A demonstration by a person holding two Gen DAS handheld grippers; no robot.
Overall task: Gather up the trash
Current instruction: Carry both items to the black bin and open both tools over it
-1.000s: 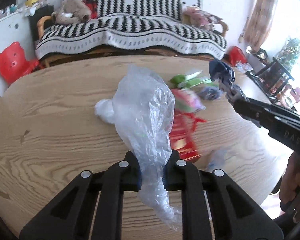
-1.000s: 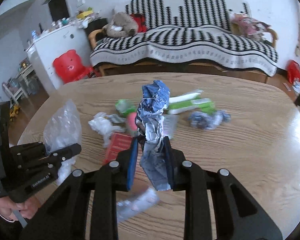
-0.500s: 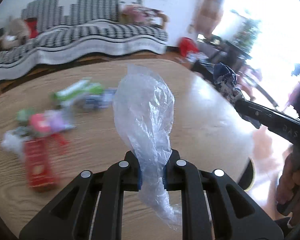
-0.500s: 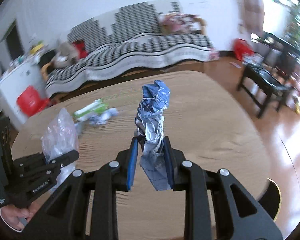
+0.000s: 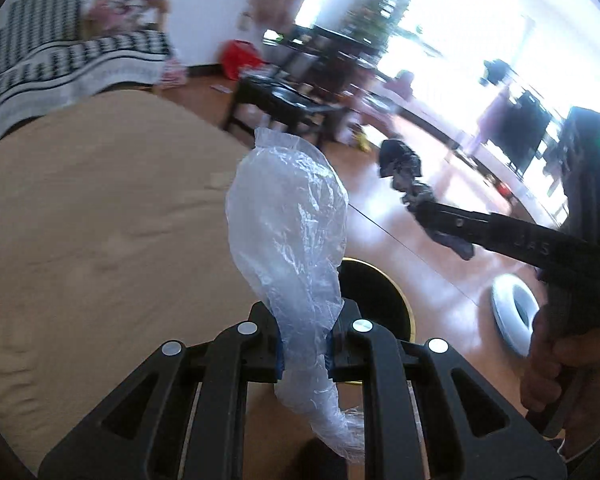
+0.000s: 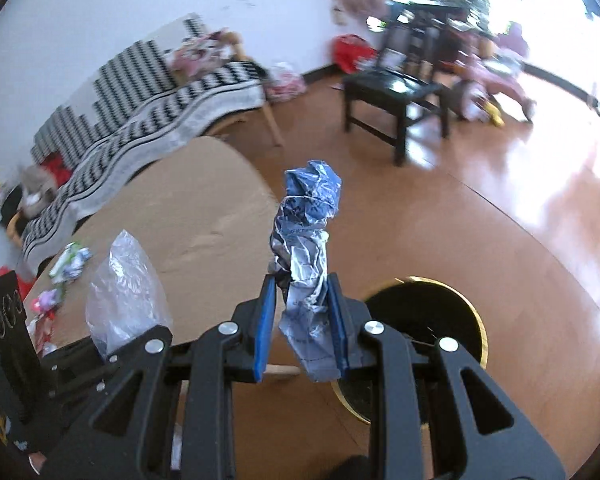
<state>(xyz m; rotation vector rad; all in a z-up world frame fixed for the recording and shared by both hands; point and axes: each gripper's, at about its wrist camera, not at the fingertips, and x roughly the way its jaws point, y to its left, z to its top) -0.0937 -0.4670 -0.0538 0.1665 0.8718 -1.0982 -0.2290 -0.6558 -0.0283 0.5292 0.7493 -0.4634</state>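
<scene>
Left gripper (image 5: 304, 344) clamped tight on a clear plastic bag (image 5: 288, 232); bag sticks up past the fingers and a twisted tail hangs below them. Right gripper (image 6: 303, 320) closed on a crumpled blue-and-silver wrapper (image 6: 306, 236), blue pads pressing both sides, wrapper standing upright with its bottom end dangling under the fingers. In the left view the right gripper (image 5: 424, 204) comes in from the right side with the wrapper (image 5: 404, 172) at its tip, person's hand (image 5: 560, 364) on the handle. In the right view the left gripper (image 6: 112, 354) and its bag (image 6: 120, 284) sit low left.

Just below and beyond both grippers: a round black bin with a gold rim (image 6: 424, 320), on the floor right beside the table edge. White ring-shaped thing (image 5: 514, 316) on the floor near the bin, blurred.

Wooden table (image 5: 100, 220) to the left. Leftover trash (image 6: 66, 268) lies on its far-left part: green-and-white and pink pieces, blurry.

Further back: black side table (image 6: 392, 92), striped sofa (image 6: 140, 80), red bag (image 6: 350, 50) by the wall, bright window area.
</scene>
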